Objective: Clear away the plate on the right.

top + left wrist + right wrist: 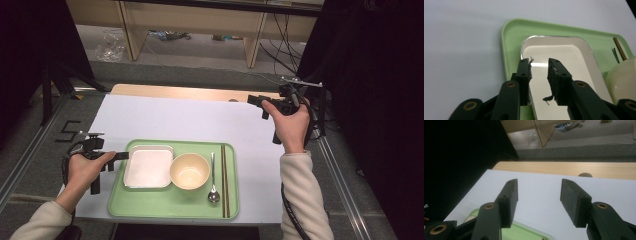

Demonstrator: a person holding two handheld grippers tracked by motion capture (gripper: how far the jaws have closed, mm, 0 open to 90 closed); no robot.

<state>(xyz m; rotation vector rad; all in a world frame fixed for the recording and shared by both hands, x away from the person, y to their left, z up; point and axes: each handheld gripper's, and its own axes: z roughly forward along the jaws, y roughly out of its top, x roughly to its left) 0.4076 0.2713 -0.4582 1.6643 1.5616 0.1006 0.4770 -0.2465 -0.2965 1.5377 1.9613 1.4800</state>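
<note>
Beyond the white-covered table [200, 120], at twelve o'clock: grey floor [200, 55], pale wooden furniture legs [129, 30]. Near eleven, crumpled clear plastic [110, 47]. Toward one, black cables [280, 50] trailing down. Black drapes [30, 50] at nine and three. Dim, even lighting.

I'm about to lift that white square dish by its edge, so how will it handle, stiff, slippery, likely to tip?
The white square dish looks rigid, with a thin raised rim, so it should not flex. Its glossy surface suggests that it may slip between the left gripper pads, which straddle the near rim with a gap. Held by one edge, the shallow dish would probably tilt away and could knock the bowl beside it.
</note>
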